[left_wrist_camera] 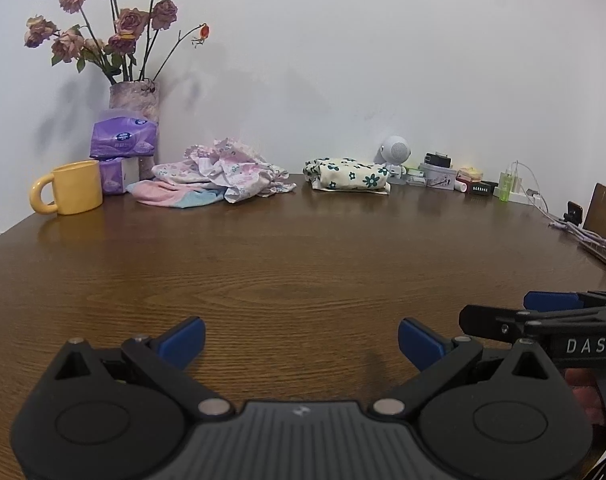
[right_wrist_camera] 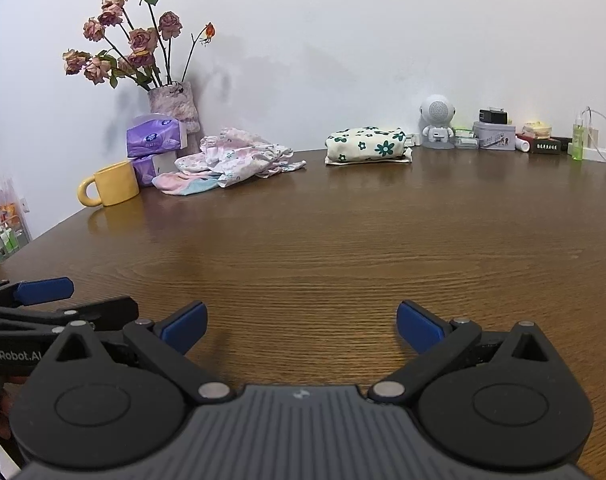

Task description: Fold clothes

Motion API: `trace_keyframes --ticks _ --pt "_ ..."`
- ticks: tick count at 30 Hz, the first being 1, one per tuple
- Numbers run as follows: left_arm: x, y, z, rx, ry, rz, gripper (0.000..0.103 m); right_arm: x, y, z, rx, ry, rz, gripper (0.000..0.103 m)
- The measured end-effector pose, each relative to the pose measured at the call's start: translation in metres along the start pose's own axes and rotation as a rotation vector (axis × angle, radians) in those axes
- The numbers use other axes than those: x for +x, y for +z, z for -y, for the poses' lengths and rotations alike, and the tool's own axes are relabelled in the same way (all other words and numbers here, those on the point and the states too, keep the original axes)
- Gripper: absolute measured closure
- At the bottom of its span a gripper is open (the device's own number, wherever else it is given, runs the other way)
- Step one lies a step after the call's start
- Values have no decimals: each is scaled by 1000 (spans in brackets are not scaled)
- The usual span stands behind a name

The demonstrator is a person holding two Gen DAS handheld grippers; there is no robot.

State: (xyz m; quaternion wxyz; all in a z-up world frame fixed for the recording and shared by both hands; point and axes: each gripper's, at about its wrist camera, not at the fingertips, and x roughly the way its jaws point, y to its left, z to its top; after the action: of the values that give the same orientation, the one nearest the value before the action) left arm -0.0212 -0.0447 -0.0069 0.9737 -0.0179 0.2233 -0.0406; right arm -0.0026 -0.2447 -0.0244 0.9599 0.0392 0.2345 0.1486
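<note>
A crumpled heap of pink-and-white floral clothes (left_wrist_camera: 223,174) (right_wrist_camera: 239,158) lies at the far left of the brown wooden table (left_wrist_camera: 303,256) (right_wrist_camera: 343,240), over a pink and light-blue piece (left_wrist_camera: 171,196). To its right rests a folded cream garment with dark green flowers (left_wrist_camera: 349,174) (right_wrist_camera: 367,144). My left gripper (left_wrist_camera: 301,342) hovers open over the near table edge, holding nothing. My right gripper (right_wrist_camera: 301,326) is open beside it, also holding nothing. Each gripper shows at the edge of the other's view: the right gripper (left_wrist_camera: 543,312) and the left gripper (right_wrist_camera: 47,300).
A yellow mug (left_wrist_camera: 69,192) (right_wrist_camera: 111,184), purple tissue packs (left_wrist_camera: 123,140) and a vase of dried roses (left_wrist_camera: 133,98) stand at the back left. A white robot-shaped speaker (right_wrist_camera: 437,122), tins, small boxes, a green bottle (right_wrist_camera: 577,140) and cables line the back right.
</note>
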Motion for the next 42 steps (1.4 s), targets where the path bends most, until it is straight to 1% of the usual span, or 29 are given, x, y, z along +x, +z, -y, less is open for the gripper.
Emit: trace_keyframes --ticks 5,9,42 --pt "3 1 -4 -22 -3 -22 0 2 0 2 18 8 -7 0" --pt "4 2 -5 -32 -1 -22 0 1 -1 2 18 12 -5 0" --pt "2 0 -4 -28 -7 -24 0 3 -2 2 29 16 -11 0"
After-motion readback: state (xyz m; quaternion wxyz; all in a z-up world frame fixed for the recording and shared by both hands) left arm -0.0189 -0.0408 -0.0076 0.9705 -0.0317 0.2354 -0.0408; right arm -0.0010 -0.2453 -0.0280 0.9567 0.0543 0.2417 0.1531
